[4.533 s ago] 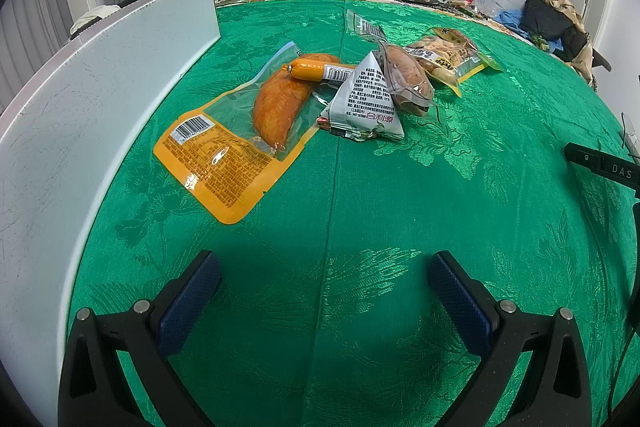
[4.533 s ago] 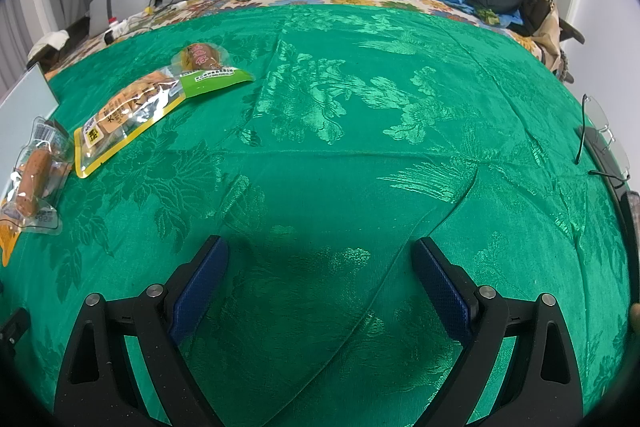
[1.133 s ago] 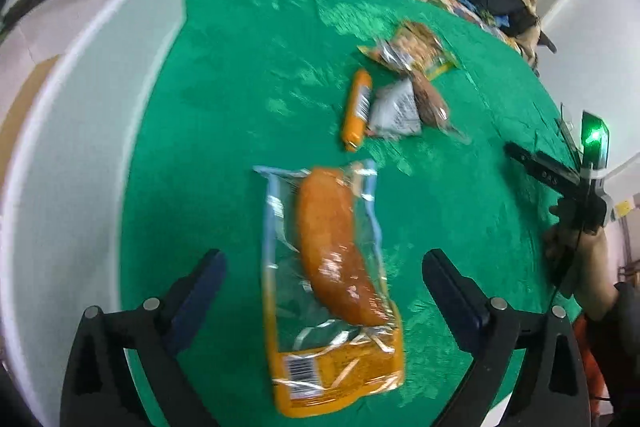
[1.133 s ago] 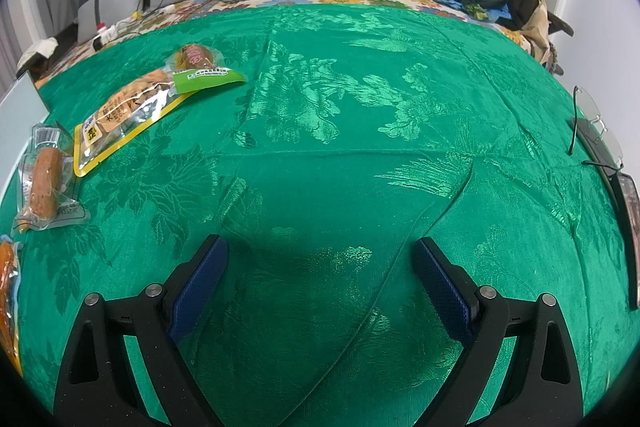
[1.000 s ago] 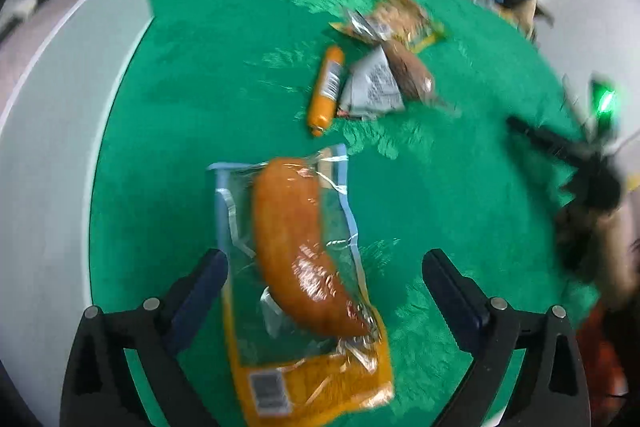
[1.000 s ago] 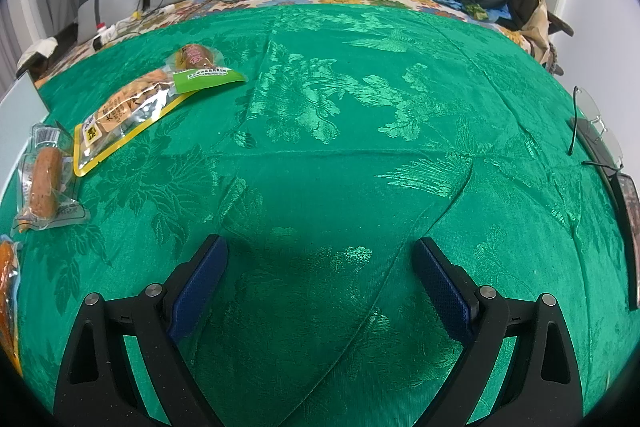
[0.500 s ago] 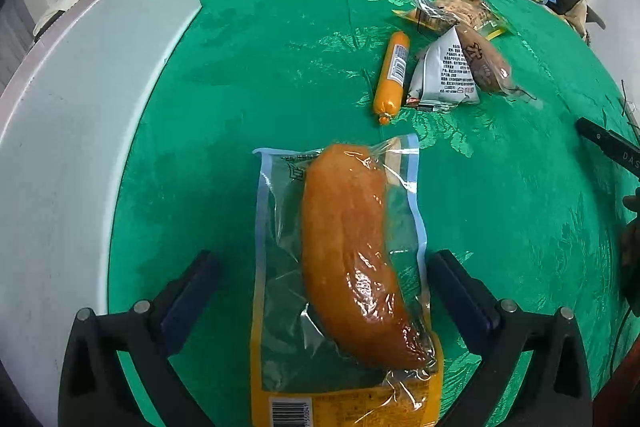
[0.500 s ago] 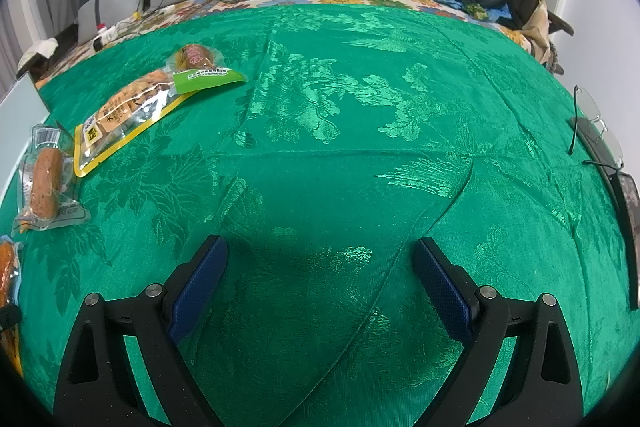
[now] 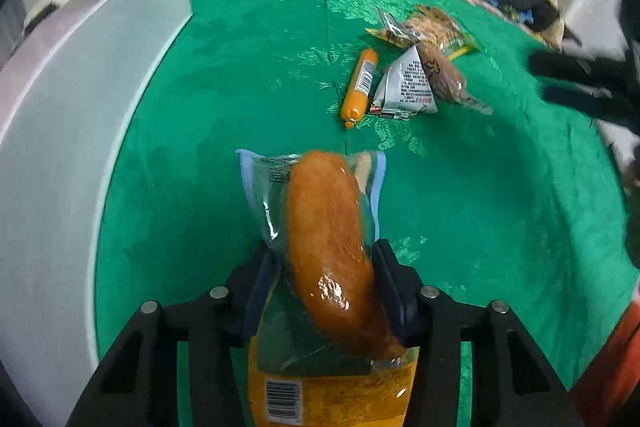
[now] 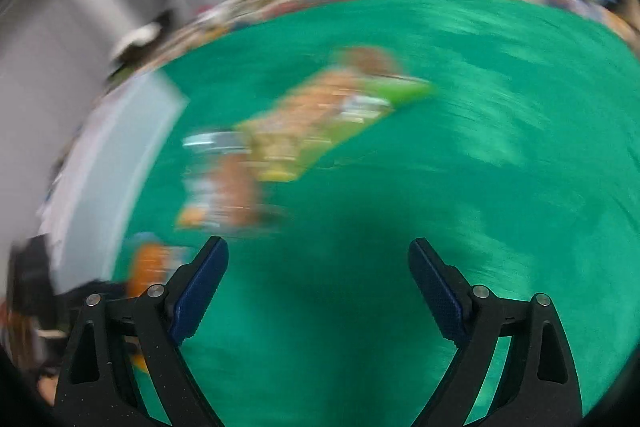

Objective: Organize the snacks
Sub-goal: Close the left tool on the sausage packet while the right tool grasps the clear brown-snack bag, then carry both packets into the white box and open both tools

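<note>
Sausage pack (image 9: 328, 251): clear pouch with an orange barcoded end and a plump orange-brown sausage, on green cloth (image 9: 248, 99). Left gripper (image 9: 322, 287) has just been closing and clamps it; right gripper (image 10: 318, 287) gapes empty.

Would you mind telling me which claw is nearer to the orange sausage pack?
Left. The left claw has just closed on the sausage pack, pads pressing its sides. The right claw hangs open and empty over the green cloth, apart from it.

Right wrist view is motion-blurred; the snack packets (image 10: 320, 123) are unreadable
</note>
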A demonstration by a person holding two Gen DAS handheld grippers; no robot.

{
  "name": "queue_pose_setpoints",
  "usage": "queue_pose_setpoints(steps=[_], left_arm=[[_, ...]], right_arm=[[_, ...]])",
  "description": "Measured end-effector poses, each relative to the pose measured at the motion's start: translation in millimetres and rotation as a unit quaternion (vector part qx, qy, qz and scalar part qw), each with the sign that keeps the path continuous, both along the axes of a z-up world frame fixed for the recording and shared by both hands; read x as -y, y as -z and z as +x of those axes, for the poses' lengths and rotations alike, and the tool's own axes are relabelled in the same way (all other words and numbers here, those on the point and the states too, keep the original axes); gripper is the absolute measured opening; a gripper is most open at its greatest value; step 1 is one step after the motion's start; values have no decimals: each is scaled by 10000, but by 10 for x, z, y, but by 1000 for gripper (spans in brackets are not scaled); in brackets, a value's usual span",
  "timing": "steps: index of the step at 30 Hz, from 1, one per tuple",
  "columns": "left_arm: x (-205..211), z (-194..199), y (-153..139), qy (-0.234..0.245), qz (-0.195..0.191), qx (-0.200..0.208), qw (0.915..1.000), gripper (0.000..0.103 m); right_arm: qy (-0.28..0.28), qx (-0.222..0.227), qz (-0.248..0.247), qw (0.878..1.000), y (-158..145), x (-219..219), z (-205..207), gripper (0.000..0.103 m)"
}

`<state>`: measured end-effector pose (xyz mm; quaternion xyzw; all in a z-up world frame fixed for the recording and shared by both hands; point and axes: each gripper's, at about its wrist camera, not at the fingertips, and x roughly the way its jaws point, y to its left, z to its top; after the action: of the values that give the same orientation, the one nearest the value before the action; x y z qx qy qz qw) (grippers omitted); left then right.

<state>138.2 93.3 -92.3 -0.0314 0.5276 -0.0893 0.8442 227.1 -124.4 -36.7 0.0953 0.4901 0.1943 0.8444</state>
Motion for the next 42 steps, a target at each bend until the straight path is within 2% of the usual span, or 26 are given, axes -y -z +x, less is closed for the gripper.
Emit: queue_pose_setpoints(steps=[3,4,5,6,8,11,14,19,24,28,31,36,42], left_arm=[[-68,-107,3,-97,-123,47,9999,46],[-94,-139,3,-121,-142,61,9998,45],[-123,-169,2,-153,-188,67,9997,45],[-155,-196,-5,-184,-243,78,9995,44],[-232,-261,-13,-273,-372,130,9989,42],[-341,-327,-27,-469,-691,192,9963,41],[-398,-367,-92,-587,-1050,278,9924,41],[-368,-441,-384,-562,-1390,508,9874,41],[-401,-574,-762,-517,-1618,814,9821,41],[-535,-703,-1028,-590,-1739,1012,9778,41],[-740,-802,-1175,-737,-1840,1108,9739,41],[-1341,-997,-1418,-1156,-1987,1347,9639,41],[-2287,-1228,-1627,-1925,-1484,1663,9556,42]], right_arm=[[-431,69,-120,9990,-58,-577,230,92],[-471,-80,-262,9985,11,-732,339,91],[-484,-283,-411,9976,93,-831,416,85],[-480,-566,-555,9957,200,-911,484,45],[-385,-785,-415,9953,267,-876,481,43],[-355,-791,-70,9962,170,-695,275,41],[-174,-619,668,9957,-16,-361,-20,41],[227,-575,1648,9844,-115,186,-344,41],[434,-578,1725,9824,-147,434,-532,41],[295,-631,2449,9670,-267,509,-673,41],[46,-583,2760,9594,-413,378,-718,41],[-469,-501,2824,9568,-722,-157,-809,41],[-1553,-322,3049,9391,-1251,-1288,-912,42]])
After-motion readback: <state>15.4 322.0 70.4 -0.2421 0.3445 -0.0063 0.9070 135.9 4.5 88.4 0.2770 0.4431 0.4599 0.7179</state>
